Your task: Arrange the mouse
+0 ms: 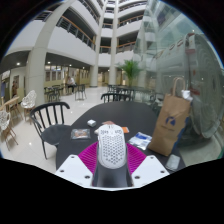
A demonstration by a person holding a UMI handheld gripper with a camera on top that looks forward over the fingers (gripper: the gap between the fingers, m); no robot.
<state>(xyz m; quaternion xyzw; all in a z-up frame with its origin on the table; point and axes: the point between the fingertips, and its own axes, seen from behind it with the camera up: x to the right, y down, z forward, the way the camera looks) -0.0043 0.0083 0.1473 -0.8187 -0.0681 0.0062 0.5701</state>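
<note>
My hand-held gripper (112, 165) pinches a white perforated mouse (112, 146), its magenta pads (88, 158) pressed against both sides, holding it above the near edge of a round dark counter (128, 120). Beyond the mouse, small cards or packets (81, 132) lie on the counter's left part. A brown paper bag (173, 123) stands at its right edge. A black chair (47, 122) sits left of the counter, inside a bright multi-storey atrium with a potted plant (131, 71) far behind.
</note>
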